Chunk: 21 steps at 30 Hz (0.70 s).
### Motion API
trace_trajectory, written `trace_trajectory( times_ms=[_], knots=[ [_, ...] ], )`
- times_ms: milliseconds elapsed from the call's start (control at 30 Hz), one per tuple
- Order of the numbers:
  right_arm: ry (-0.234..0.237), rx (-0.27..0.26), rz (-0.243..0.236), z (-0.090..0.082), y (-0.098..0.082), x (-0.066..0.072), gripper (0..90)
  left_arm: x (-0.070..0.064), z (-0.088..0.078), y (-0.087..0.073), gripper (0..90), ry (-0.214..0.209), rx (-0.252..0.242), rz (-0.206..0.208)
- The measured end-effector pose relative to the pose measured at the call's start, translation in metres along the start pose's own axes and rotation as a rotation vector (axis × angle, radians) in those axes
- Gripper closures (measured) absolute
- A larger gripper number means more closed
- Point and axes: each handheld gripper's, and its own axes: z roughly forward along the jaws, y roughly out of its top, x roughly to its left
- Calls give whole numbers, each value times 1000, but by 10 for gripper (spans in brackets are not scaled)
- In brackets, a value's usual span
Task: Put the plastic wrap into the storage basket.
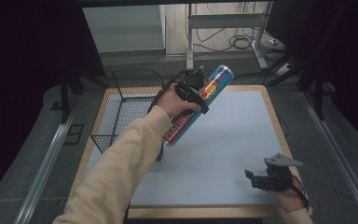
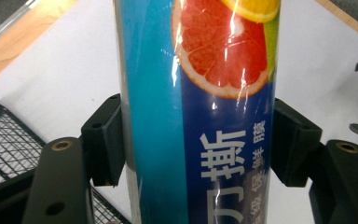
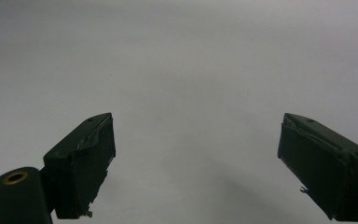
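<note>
Step in hand: transport of a grasped item. The left gripper [image 1: 196,89] is clamped across a long blue tube [image 1: 199,103] printed with citrus fruit, a roll of cling film by the look of its label. In the left gripper view both jaws press against the tube's sides near its middle. The tube is held clear of the table [image 1: 233,140], tilted, its upper end pointing away from the person and its lower end towards the sleeve. It hangs just right of the wire basket [image 1: 121,109] standing on the table's left part.

The right gripper [image 1: 261,179] rests low near the table's right front corner, jaws spread wide with nothing between them; its own view shows bare grey table surface.

Judgement on the next move: the basket is the likely destination. This calls for swinging the tube left over the basket rim, levelling it so its length fits inside, then lowering before release.

Limits of observation: the tube's lower end is partly covered by the hand and sleeve. The basket's interior is hard to read through the mesh; whether it holds anything cannot be told. The label text is legible only in part.
</note>
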Motion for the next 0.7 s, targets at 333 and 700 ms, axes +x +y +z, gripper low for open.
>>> trace_trajectory(
  times_ms=[333,700],
  knots=[
    [-2,4,3,0,-1,-1,110,18,-2,15,320,35,0,-4],
    [11,0,-1,1,-1,0,107,45,-4,14,321,59,-6,-29]
  ],
)
